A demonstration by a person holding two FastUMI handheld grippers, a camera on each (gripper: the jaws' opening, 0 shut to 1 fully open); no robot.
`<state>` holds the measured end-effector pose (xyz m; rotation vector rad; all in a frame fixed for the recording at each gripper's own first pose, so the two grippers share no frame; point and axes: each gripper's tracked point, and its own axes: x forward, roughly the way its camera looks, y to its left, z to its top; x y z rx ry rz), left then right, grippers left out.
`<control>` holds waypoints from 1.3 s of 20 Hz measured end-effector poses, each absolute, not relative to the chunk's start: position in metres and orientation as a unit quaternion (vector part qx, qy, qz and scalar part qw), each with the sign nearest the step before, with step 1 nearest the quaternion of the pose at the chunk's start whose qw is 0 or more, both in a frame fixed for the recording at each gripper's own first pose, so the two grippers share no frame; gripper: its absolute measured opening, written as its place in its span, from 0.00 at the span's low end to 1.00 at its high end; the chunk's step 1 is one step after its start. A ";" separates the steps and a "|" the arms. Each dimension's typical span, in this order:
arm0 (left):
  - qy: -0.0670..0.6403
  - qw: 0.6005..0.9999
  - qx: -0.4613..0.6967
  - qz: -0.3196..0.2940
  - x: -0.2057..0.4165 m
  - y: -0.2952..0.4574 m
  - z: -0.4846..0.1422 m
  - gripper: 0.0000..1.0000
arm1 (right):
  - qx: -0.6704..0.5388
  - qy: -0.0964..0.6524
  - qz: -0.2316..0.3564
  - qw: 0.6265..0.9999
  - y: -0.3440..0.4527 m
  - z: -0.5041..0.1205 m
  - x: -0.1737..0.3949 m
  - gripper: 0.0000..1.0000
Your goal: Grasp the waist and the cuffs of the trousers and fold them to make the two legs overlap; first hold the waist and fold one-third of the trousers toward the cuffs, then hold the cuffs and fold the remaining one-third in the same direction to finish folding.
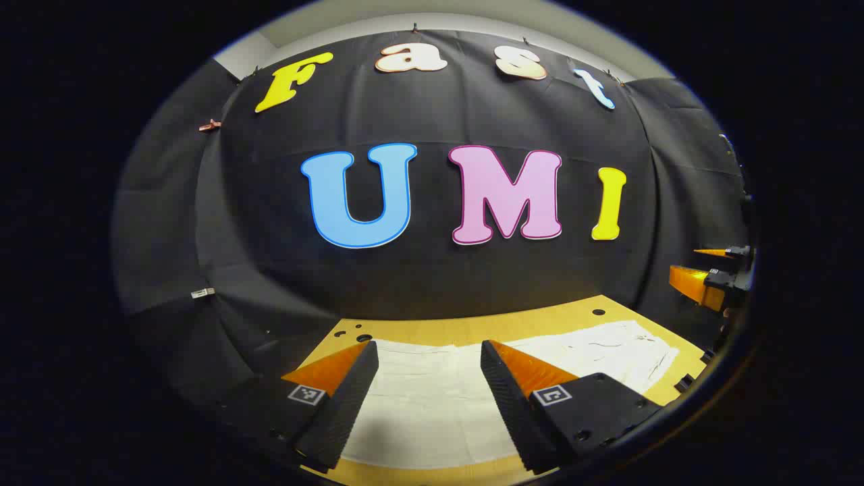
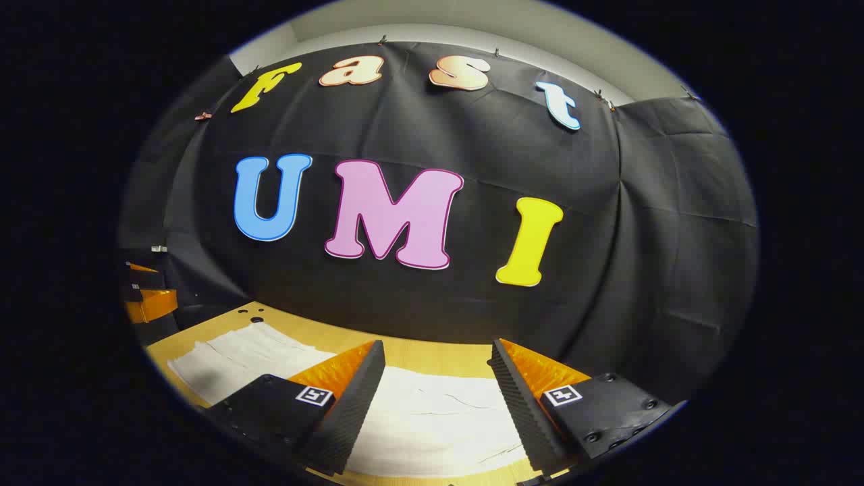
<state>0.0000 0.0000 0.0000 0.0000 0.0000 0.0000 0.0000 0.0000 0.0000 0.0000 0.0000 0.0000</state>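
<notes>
Two hand-held grippers poised above white cloth trousers (image 1: pixel 472 385) spread flat on a pale wooden table (image 1: pixel 472 329).

Left gripper (image 1: pixel 429 378) with fingers apart, nothing between them, hovering over the near left stretch of fabric. Right gripper (image 2: pixel 437 381) likewise spread wide and empty, over the right stretch near a wrinkled edge. Both raised and aimed forward toward the far black cloth wall (image 2: pixel 432 135), probably readying to descend and pinch waist and cuffs. Trousers apparently unfolded, lying lengthwise left to right; which end is the waist, impossible to tell.
</notes>
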 end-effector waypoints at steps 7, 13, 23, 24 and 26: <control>0.017 1.000 -0.017 -0.004 0.006 0.018 -0.018 0.95 | -0.023 0.009 0.009 1.000 0.011 -0.004 0.004 0.97; 0.023 1.000 -0.011 -0.005 0.011 0.023 -0.023 0.95 | -0.033 0.031 0.009 0.999 0.009 -0.021 0.004 0.97; 0.036 0.999 -0.014 -0.009 0.017 0.015 -0.037 0.95 | -0.111 0.056 0.048 0.991 -0.014 -0.052 0.021 0.97; 0.039 0.999 -0.013 -0.009 0.018 0.014 -0.039 0.95 | -0.125 0.059 0.061 0.989 -0.016 -0.057 0.021 0.98; 0.043 0.999 -0.014 -0.007 0.018 0.013 -0.042 0.95 | -0.163 0.068 0.070 0.982 -0.030 -0.069 0.024 0.97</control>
